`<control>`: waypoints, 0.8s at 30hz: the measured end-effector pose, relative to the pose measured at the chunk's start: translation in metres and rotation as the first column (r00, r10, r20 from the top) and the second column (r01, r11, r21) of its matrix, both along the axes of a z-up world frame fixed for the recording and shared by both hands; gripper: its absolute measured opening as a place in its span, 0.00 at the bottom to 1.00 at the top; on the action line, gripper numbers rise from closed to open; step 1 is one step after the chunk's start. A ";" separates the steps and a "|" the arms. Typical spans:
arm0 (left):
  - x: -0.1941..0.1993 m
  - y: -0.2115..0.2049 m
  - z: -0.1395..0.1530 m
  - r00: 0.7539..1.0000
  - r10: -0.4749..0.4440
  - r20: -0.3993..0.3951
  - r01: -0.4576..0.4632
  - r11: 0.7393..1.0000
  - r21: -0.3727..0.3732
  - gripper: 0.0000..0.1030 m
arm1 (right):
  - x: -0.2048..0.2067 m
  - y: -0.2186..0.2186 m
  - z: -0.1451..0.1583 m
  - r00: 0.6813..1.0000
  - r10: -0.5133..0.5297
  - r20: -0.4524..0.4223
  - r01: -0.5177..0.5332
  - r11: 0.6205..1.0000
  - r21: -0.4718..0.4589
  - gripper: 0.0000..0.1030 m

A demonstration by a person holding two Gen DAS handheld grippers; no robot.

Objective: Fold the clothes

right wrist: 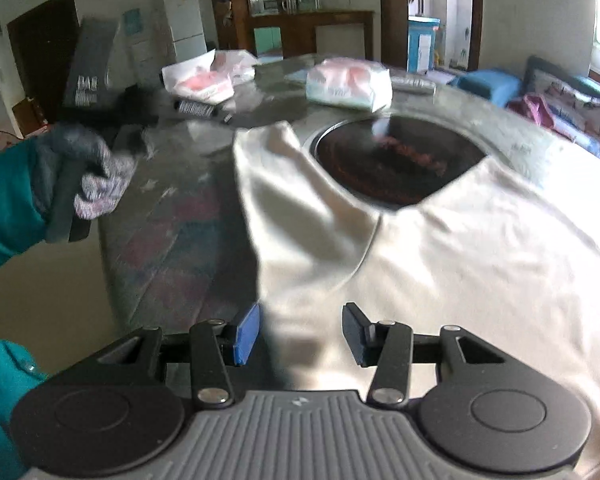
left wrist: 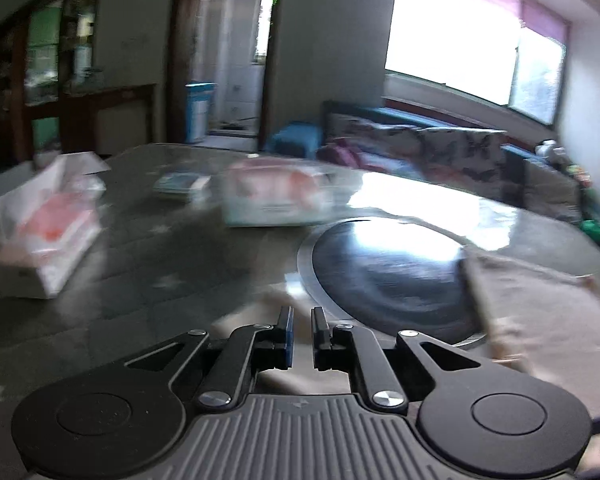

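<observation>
A cream garment (right wrist: 440,256) lies spread on the glass table (right wrist: 172,224), its upper edge lapping over a round dark hob (right wrist: 396,160). My right gripper (right wrist: 300,330) is open just above the garment's near left part, holding nothing. In the left wrist view the picture is blurred; my left gripper (left wrist: 301,328) has its fingers close together with a narrow gap, and whether cloth is between them cannot be told. The garment (left wrist: 540,312) shows at the right of that view and also pale under the fingers. The gloved left hand on its gripper handle (right wrist: 72,184) shows at the left of the right wrist view.
Tissue packs (right wrist: 348,84) and a white plastic bag (right wrist: 204,76) sit at the table's far side, with a dark remote (right wrist: 198,110). A sofa with cushions (left wrist: 440,152) stands beyond the table on the right, below a bright window. The table edge runs along the left (right wrist: 108,256).
</observation>
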State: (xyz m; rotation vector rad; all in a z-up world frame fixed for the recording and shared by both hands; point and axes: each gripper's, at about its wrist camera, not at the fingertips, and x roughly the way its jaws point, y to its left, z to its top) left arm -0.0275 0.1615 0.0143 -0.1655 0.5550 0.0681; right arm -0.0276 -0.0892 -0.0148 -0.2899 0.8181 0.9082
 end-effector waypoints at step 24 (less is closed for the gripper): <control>0.016 -0.122 -0.034 0.889 -0.448 -0.091 0.445 0.894 -0.051 0.10 | -0.024 -0.109 -0.004 0.926 -0.376 -0.024 0.376 0.926 0.021 0.49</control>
